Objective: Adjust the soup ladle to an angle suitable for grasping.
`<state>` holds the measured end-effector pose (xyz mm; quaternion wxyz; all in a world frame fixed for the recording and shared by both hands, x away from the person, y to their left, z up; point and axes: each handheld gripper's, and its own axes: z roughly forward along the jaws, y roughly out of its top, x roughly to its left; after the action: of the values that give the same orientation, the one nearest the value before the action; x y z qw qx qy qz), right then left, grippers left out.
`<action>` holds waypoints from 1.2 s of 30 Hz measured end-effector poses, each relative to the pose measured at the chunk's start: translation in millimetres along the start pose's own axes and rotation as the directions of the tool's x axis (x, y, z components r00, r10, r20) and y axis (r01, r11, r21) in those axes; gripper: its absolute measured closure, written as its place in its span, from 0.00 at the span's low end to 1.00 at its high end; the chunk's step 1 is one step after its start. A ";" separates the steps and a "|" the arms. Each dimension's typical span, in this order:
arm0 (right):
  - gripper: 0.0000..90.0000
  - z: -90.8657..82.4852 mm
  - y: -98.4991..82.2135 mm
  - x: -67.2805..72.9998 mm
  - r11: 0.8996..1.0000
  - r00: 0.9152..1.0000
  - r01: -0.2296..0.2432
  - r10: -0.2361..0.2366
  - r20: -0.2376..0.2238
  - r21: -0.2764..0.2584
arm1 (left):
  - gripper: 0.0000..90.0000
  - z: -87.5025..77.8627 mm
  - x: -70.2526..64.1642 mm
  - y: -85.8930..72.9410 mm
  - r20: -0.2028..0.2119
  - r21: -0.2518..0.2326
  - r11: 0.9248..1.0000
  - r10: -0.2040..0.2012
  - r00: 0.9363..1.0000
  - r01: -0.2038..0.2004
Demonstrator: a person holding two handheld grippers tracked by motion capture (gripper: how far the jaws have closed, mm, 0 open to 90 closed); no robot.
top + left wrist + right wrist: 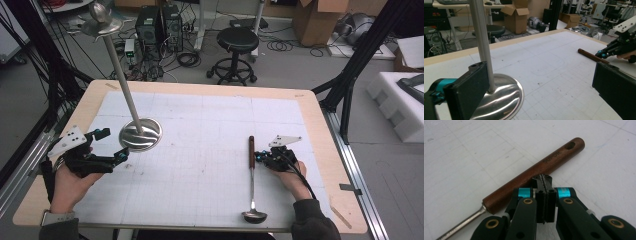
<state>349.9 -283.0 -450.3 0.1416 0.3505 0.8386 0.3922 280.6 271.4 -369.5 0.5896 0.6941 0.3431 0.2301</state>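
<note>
A ladle (252,182) lies on the desk (210,150), right of a steel stand (140,134). Right tongs (544,181) pressed together, empty, beside its wooden handle (534,175); left tongs (536,87) apart. Likely rigid, light; grip the handle.

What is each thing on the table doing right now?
Ladle: lying flat on the table, wooden handle away from the person, bowl near the front edge.
Metal stand: upright on its round base, pole tilted in the high view.
Left tool: open, beside the stand's base.
Right tool: shut, empty, tips against the ladle's handle.
</note>
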 end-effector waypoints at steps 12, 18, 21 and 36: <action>1.00 12.6 10.7 20.8 0.999 0.996 0.054 -0.054 -0.073 0.005 | 0.02 -0.4 1.0 -1.1 -0.002 -0.001 1.000 -0.002 1.000 0.002; 1.00 20.5 14.9 29.2 0.997 0.989 0.072 -0.072 -0.131 -0.005 | 0.02 -0.1 1.0 -1.3 -0.002 0.002 1.000 -0.001 1.000 0.001; 1.00 25.9 19.6 32.0 0.998 0.984 0.067 -0.067 -0.165 0.000 | 0.02 0.8 0.6 -1.8 -0.001 0.004 1.000 -0.004 1.000 0.004; 1.00 49.9 44.8 57.5 0.988 0.958 0.151 -0.137 -0.251 0.037 | 0.02 -1.7 2.9 -2.2 -0.004 -0.002 1.000 -0.007 1.000 0.007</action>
<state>355.8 -194.9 -446.9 0.0540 0.2407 0.8836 0.3979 280.9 274.8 -371.5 0.5902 0.6918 0.3467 0.2297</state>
